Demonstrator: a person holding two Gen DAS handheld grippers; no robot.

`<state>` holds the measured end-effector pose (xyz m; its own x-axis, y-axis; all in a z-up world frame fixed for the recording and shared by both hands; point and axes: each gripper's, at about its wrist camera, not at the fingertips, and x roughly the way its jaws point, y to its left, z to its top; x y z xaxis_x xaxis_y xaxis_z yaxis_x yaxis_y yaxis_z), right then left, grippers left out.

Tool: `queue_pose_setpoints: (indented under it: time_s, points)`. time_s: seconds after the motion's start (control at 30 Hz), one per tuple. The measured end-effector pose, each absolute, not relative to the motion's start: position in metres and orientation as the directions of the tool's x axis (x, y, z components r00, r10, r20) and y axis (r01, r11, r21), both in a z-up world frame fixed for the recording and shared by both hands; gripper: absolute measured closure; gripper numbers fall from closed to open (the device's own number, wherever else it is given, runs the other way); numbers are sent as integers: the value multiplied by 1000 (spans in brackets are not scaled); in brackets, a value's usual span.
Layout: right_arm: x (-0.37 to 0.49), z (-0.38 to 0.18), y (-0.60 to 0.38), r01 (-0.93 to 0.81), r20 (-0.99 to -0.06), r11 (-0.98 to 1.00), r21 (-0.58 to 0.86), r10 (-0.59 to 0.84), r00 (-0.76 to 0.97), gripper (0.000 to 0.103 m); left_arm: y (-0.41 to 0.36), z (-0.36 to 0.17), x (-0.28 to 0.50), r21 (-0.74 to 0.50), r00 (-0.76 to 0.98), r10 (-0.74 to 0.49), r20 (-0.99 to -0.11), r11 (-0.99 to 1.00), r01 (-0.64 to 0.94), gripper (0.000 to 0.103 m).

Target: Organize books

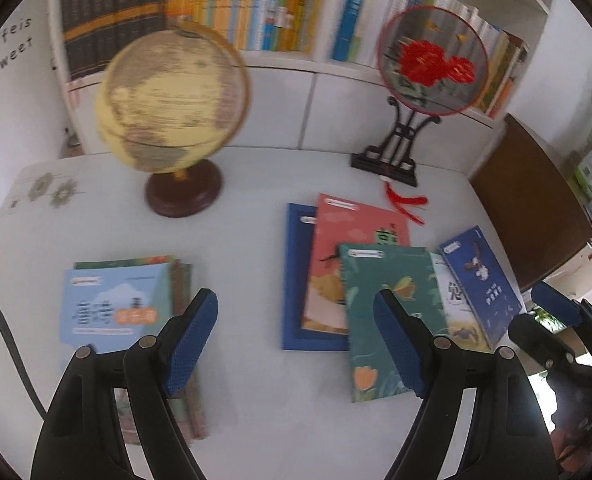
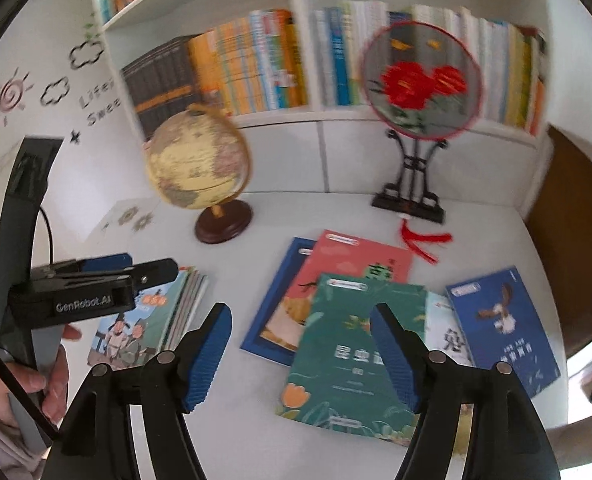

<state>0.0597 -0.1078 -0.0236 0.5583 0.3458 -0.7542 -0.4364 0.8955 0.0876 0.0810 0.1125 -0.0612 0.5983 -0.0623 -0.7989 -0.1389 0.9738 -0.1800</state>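
Left gripper (image 1: 296,344): blue-padded fingers (image 1: 193,344) spread wide, nothing between them, hovering above the surface. Right gripper (image 2: 300,356): fingers (image 2: 209,356) also spread, empty, held over the green book.

White surface (image 1: 247,408), left to right: small stack of thin picture books, light-blue cover on top (image 1: 115,304), near the left edge; beige globe on a dark round wooden base (image 1: 171,108) behind it; loose overlapping pile at centre-right, with a dark-blue book (image 1: 296,280) at the bottom, a coral-red book (image 1: 352,236) on it, a green book with an orange flower (image 1: 384,320) on both, a white-covered book (image 1: 454,300) partly under the green one, and a blue book with a bird (image 1: 484,284) tilted over its right side. Round red-flower fan on a black stand (image 1: 432,60) behind the pile, red tassel (image 1: 408,204) lying by the stand's foot.

White bookshelf (image 1: 336,66) packed with upright books along the back wall; brown panel (image 1: 536,200) at right.

Right wrist view only: the left gripper's body side-on, a hand (image 2: 51,376) gripping its handle, sun and cloud wall decals (image 2: 11,94). Left wrist view only: light-blue top cover of the stack unobstructed. Both frames motion-blurred.
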Motion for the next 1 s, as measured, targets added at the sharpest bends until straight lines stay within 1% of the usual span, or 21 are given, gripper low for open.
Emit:
queue_pose_setpoints:
  time_s: [0.23, 0.37, 0.5, 0.67, 0.83, 0.87, 0.93, 1.0]
  points:
    - [84, -40, -157, -359, -768, 923, 138, 329, 550, 33, 73, -82, 104, -216, 571, -131, -810, 973, -82, 24]
    - [95, -58, -181, -316, -779, 928, 199, 345, 524, 33, 55, -102, 115, -232, 528, -166, -833, 971, -62, 24]
    - [106, -81, -200, -281, -782, 920, 271, 381, 493, 33, 45, -131, 124, -295, 464, -230, -855, 953, -70, 24]
    - [117, -116, -211, -260, -794, 910, 322, 409, 449, 33, 36, -165, 130, -310, 390, -252, -885, 947, -90, 24]
    - [126, -157, -225, -209, -803, 890, 404, 455, 384, 33, 33, -187, 133, -340, 356, -284, -890, 934, -106, 24]
    - [127, -165, -228, -198, -802, 885, 423, 466, 373, 33, 32, -193, 133, -347, 347, -292, -891, 932, -107, 26]
    - [128, -177, -232, -179, -803, 879, 443, 477, 357, 33, 30, -200, 133, -351, 338, -297, -893, 930, -109, 26]
    - [129, -188, -237, -153, -799, 869, 470, 493, 344, 33, 30, -205, 133, -366, 329, -313, -891, 924, -111, 29]
